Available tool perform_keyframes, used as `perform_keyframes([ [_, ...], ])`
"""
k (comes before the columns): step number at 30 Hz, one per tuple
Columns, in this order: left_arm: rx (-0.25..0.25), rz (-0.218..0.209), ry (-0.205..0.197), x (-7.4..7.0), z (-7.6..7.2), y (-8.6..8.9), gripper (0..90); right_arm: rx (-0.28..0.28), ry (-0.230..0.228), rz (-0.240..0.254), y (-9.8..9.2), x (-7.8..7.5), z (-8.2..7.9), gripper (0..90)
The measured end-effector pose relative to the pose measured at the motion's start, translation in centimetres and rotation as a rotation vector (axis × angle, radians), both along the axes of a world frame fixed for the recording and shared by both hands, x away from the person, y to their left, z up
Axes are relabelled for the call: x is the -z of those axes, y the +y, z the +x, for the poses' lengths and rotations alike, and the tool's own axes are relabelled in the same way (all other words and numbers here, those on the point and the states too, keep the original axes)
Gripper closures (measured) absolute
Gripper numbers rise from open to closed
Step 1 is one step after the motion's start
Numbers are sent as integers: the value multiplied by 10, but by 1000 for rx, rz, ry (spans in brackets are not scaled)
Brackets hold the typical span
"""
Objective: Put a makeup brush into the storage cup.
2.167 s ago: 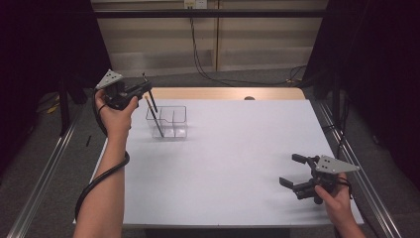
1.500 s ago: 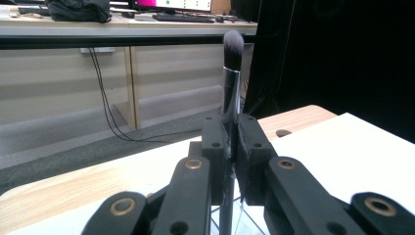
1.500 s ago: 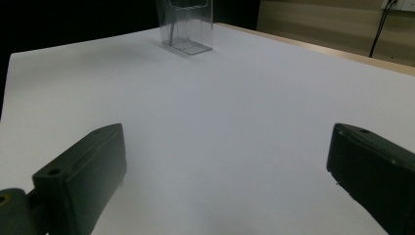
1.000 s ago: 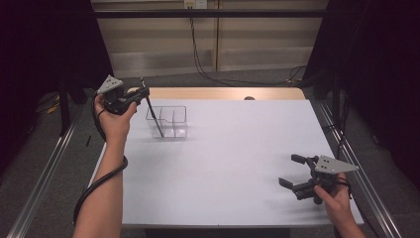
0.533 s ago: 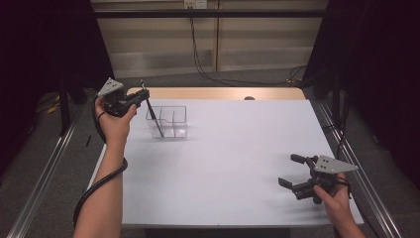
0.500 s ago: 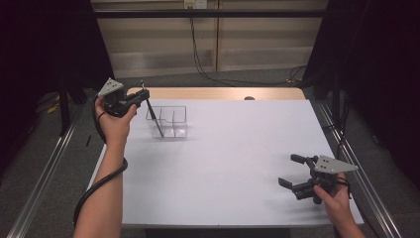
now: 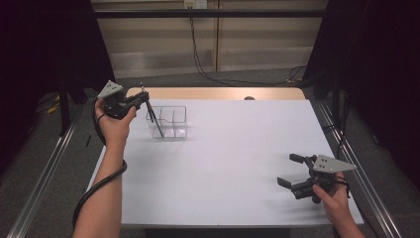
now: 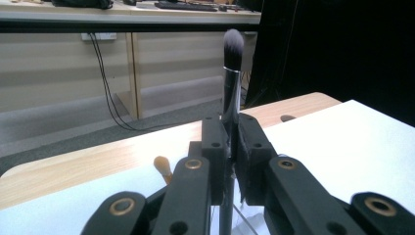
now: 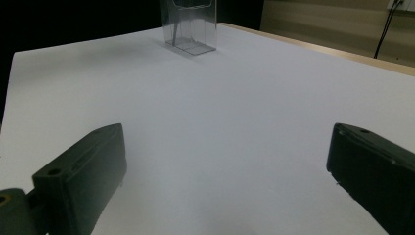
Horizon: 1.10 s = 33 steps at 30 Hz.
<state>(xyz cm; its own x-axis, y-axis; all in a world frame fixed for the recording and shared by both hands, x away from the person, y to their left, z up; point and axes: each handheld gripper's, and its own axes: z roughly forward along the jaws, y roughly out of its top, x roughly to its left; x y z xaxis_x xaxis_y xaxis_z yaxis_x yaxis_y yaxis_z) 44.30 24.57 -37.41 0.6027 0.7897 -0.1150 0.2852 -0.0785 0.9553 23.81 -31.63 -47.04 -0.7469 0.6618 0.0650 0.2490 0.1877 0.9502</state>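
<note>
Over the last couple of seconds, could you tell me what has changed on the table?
The left gripper, shut on the makeup brush, has shifted slightly left and lower, tilting the brush so its handle end leans into the clear organizer. The right gripper has stayed open and still near the table's right edge.

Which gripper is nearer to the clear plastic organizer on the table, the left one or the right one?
Left. The left gripper hangs just beside the clear organizer, its jaws shut on a makeup brush. The right gripper rests far away at the table's near right corner, jaws open.
</note>
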Motion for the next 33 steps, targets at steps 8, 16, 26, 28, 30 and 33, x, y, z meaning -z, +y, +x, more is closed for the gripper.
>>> perform_keyframes([
  [8,3,-2,3,1,0,-2,837,4,-1,4,-1,0,-1,12],
  [16,6,-2,15,5,-1,-3,837,1,-3,8,-1,0,0,12],
  [26,43,-77,20,4,-3,-1,643,-4,-3,8,1,-1,2,12],
  [28,41,-95,24,4,-4,0,575,-5,-3,8,2,-1,2,12],
  [30,32,-100,5,3,-5,1,519,-7,-1,6,2,-1,3,12],
  [33,41,-111,3,4,-7,2,438,-7,-1,2,3,0,3,11],
])
